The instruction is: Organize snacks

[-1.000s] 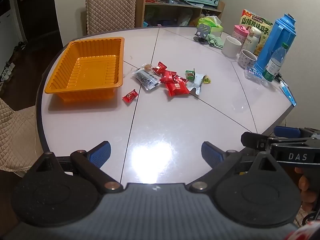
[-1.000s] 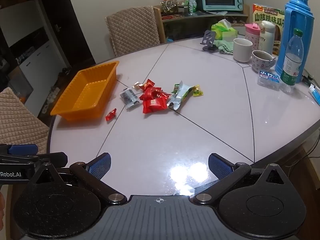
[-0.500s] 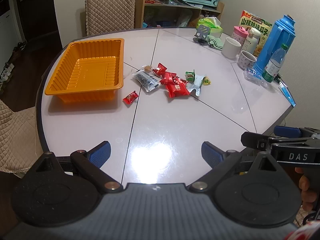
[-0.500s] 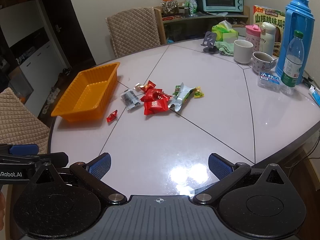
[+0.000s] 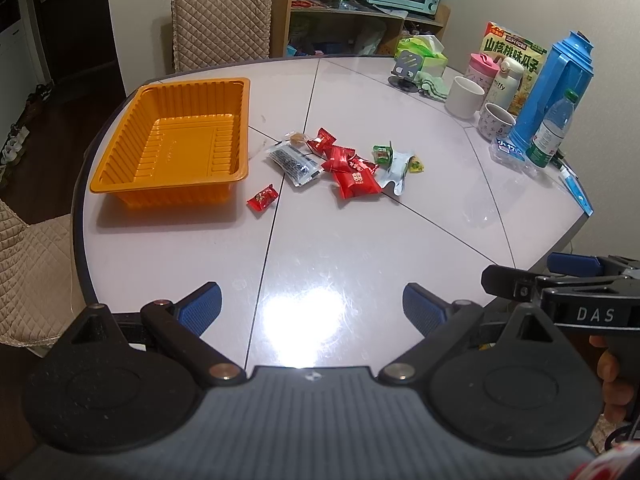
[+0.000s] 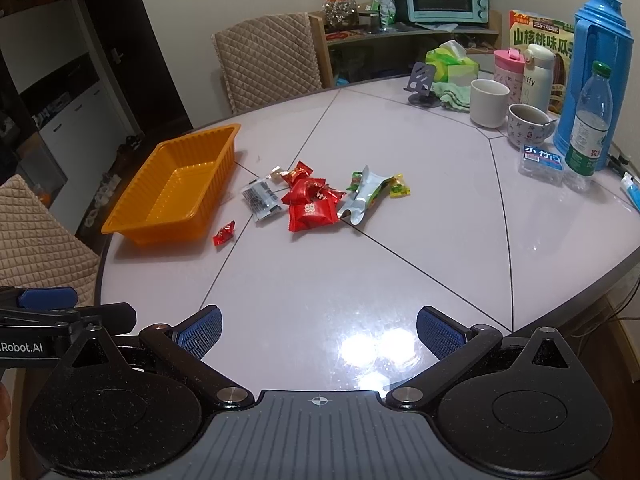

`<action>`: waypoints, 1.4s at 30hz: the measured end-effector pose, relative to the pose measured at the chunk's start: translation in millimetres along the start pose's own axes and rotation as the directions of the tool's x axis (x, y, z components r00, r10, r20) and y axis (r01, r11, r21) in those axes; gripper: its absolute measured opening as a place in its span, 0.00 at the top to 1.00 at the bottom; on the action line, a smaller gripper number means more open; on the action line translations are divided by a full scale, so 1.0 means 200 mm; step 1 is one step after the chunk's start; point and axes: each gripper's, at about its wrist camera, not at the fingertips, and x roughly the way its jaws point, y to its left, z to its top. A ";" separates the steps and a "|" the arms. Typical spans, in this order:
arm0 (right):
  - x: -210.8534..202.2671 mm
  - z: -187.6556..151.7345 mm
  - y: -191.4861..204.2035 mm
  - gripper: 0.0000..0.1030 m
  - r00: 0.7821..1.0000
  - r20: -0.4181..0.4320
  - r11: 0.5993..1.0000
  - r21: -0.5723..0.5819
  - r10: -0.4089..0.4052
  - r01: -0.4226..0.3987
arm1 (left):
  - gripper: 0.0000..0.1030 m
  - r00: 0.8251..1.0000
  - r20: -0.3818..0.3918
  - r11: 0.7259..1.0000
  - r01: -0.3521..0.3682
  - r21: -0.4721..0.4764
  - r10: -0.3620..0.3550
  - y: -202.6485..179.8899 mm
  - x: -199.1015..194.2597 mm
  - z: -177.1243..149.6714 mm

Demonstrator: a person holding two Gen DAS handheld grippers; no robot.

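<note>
Chairs with quilted beige covers are standing at the left edge of the round white table, and another chair is sitting behind its far rim. An orange tray is resting on the left part of the table, its inside showing nothing but bare plastic. Just beside its near right corner a single red candy is lying apart from the others. Further right, near the table's middle, a dark packet is lying beside a cluster of red wrapped snacks, with the largest red pack at the near side of the heap. A silver and green pouch is touching that heap on its right, and a small yellow-green candy is lying just beside the pouch. All the snacks are lying on the tabletop, outside the tray.

Along the far right rim a white mug, a patterned cup, a water bottle and a blue thermos are standing close together.

Both tongs are hanging over the near edge of the table, well apart from the snacks. The left gripper is spread wide with nothing between its blue pads. The right gripper is likewise gaping wide and carrying nothing.
</note>
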 end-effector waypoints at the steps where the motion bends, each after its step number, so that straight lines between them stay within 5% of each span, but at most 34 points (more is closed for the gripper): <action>1: 0.00 0.00 0.00 0.00 1.000 0.000 1.000 0.000 0.000 0.000 | 0.06 1.000 -0.001 1.000 0.000 -0.001 0.000 0.00 0.00 0.00; 42: 0.03 0.02 0.01 0.00 1.000 -0.003 1.000 0.001 0.004 -0.004 | 0.06 1.000 -0.007 1.000 0.004 -0.006 -0.004 0.01 0.03 0.03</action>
